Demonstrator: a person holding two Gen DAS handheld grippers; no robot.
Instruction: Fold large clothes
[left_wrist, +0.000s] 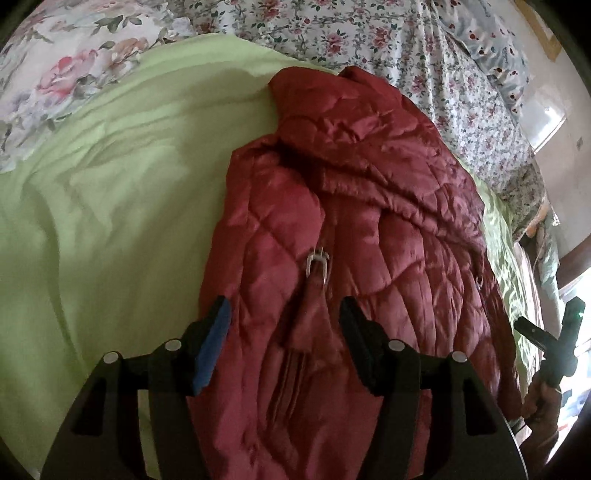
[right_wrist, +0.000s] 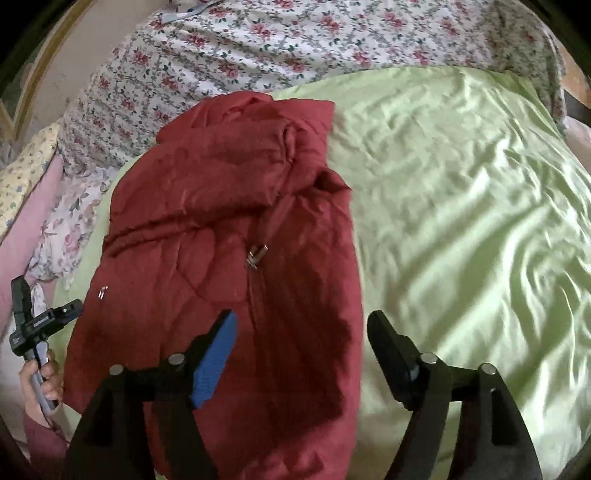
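Note:
A dark red quilted jacket (left_wrist: 354, 206) lies partly folded on a pale green sheet (left_wrist: 122, 177), with a belt strap and metal buckle (left_wrist: 317, 260) across it. My left gripper (left_wrist: 284, 310) is open and empty above the jacket's near end. In the right wrist view the jacket (right_wrist: 221, 229) lies on the green sheet (right_wrist: 461, 192), its buckle (right_wrist: 255, 254) near the middle. My right gripper (right_wrist: 303, 325) is open and empty above the jacket's near right edge. The other handheld unit shows at the right edge of the left view (left_wrist: 554, 343) and the left edge of the right view (right_wrist: 33, 325).
A small-flowered bedcover (right_wrist: 295, 40) lies beyond the green sheet, also in the left wrist view (left_wrist: 369, 37). A large-rose pillow or cover (left_wrist: 66, 59) sits far left. Pink bedding (right_wrist: 26, 210) lies at the left. A wall and bright window (left_wrist: 550, 122) are at the right.

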